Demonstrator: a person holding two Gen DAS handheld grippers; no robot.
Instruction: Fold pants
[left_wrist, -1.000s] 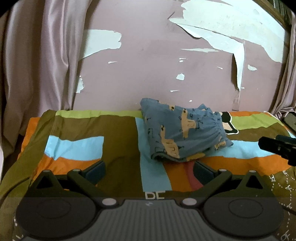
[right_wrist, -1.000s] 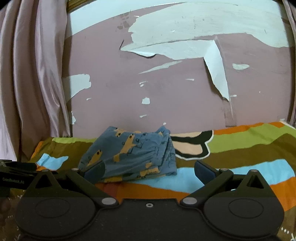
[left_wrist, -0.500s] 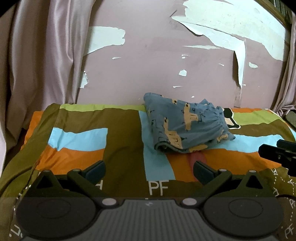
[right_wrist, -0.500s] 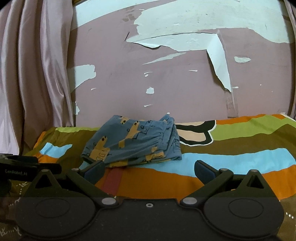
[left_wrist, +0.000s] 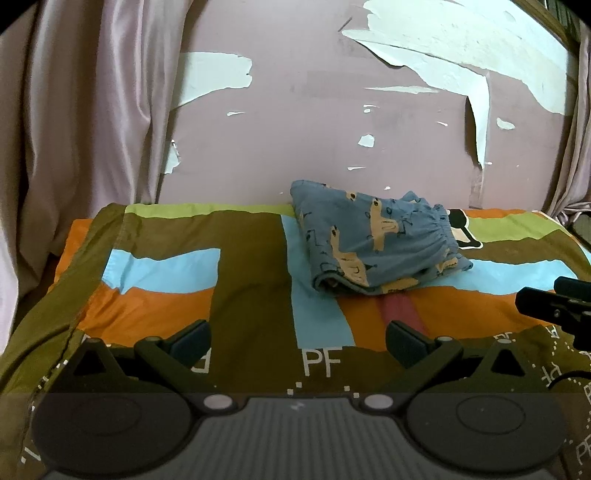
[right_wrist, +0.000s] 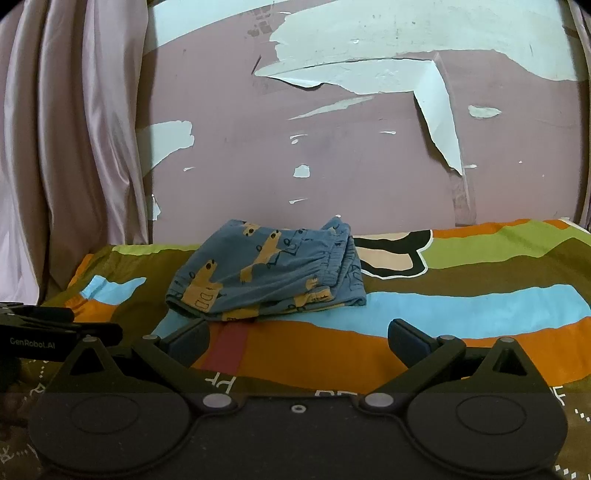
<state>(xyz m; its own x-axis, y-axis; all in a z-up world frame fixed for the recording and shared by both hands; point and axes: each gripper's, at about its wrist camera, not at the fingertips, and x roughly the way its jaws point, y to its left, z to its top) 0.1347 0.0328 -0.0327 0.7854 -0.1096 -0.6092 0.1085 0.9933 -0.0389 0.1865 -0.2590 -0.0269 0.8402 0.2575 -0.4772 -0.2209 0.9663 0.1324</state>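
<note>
My left gripper (left_wrist: 297, 341) is level and low, its jaws spread wide with nothing between them. My right gripper (right_wrist: 298, 339) sits the same way, fingers (right_wrist: 406, 341) wide apart and empty. Each gripper shows at the edge of the other's view, side by side.
</note>
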